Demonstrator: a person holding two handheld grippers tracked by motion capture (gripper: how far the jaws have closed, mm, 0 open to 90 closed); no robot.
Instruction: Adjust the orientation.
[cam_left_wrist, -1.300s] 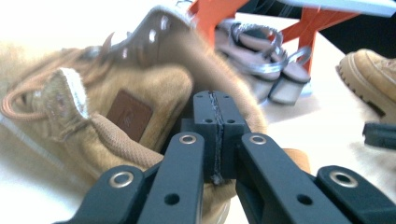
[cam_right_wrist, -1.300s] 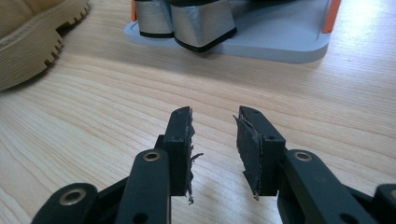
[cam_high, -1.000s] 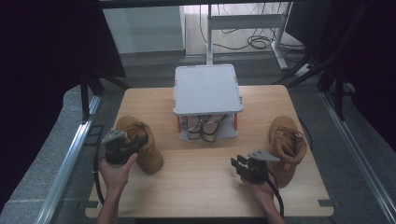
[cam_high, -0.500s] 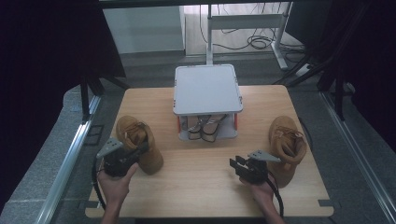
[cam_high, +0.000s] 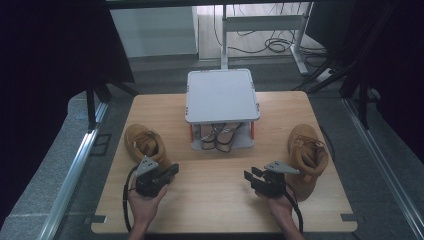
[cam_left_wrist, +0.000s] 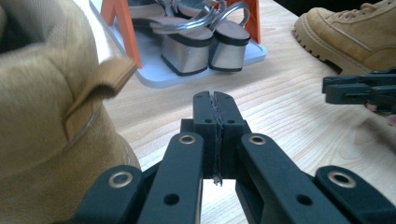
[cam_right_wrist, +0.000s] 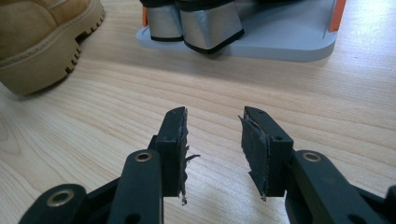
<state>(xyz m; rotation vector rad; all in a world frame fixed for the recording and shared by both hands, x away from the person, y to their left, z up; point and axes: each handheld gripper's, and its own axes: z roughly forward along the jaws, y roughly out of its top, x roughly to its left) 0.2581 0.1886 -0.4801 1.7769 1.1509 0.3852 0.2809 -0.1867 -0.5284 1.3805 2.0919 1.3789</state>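
Note:
A tan boot (cam_high: 144, 144) stands at the table's left, and its mate (cam_high: 307, 154) stands at the right. Between them a grey two-level rack (cam_high: 222, 95) holds silver heeled sandals (cam_high: 220, 136) on its lower shelf. My left gripper (cam_high: 171, 170) sits just right of the left boot's heel, low over the wood, shut with nothing in it (cam_left_wrist: 215, 100). The boot (cam_left_wrist: 51, 116) is close on its left. My right gripper (cam_high: 251, 176) rests beside the right boot and points left. Its jaws (cam_right_wrist: 212, 123) have just been opening, with bare wood between them.
The wooden table (cam_high: 215, 200) has free room between the two grippers and in front of the rack. The rack's base (cam_right_wrist: 289, 32) and the sandal heels (cam_right_wrist: 196, 21) lie ahead of the right gripper. Metal rails run along both sides of the table.
My left gripper has come down from the left boot's top, moving right and nearer the front edge. The right hand has kept its place.

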